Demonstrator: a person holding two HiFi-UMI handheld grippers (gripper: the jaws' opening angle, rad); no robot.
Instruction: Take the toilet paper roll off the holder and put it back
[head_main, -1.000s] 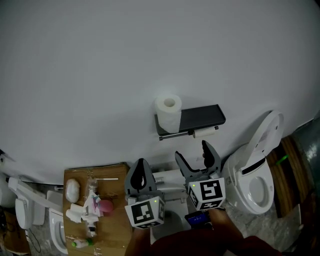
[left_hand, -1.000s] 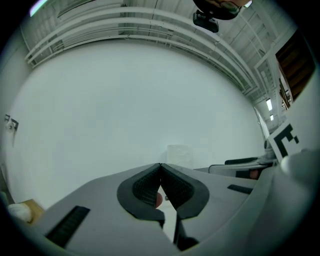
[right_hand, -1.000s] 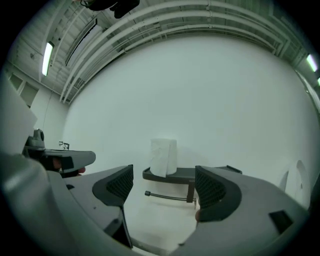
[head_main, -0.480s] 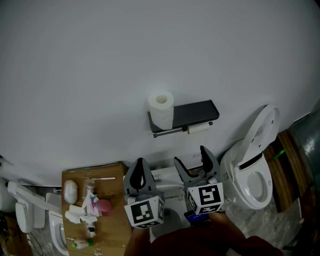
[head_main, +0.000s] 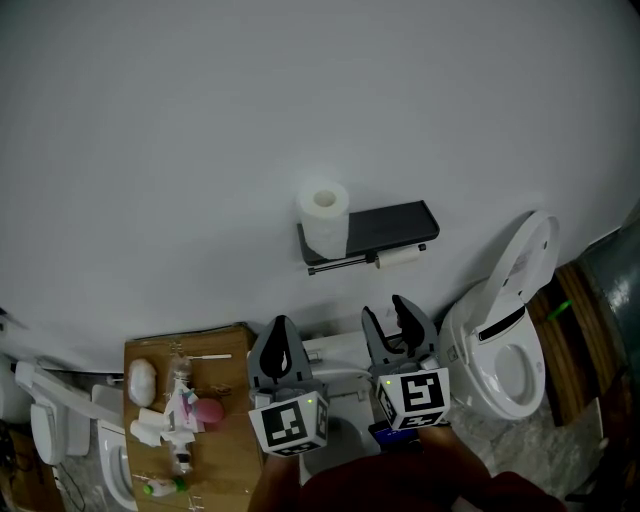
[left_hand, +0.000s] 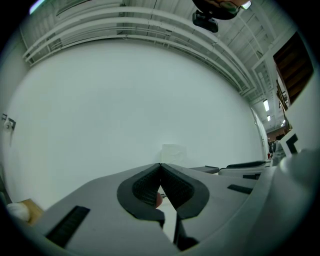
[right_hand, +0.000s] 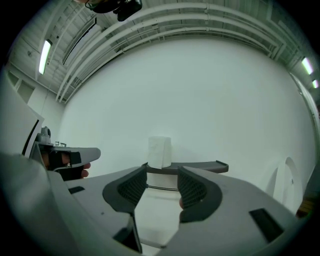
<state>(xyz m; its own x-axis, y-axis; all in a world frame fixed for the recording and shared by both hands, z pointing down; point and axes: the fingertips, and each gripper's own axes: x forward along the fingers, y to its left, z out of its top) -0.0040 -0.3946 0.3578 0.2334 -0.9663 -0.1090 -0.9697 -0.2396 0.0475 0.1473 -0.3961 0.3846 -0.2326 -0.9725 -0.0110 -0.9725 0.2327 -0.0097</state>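
grey hand-held grippers (head_main: 281, 328) (head_main: 385, 310) with black-white marker cubes (head_main: 290, 425) (head_main: 413, 392)

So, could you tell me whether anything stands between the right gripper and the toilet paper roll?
Nothing visible does. The toilet paper roll stands upright on the left end of the dark shelf, in plain sight past the right gripper, with only open space between. That gripper's jaws are closing with nothing between them.

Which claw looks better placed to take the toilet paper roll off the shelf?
Right, probably. The right claw has its jaws apart, though closing, and empty, with the toilet paper roll lined up ahead of the gap. The left claw is shut.
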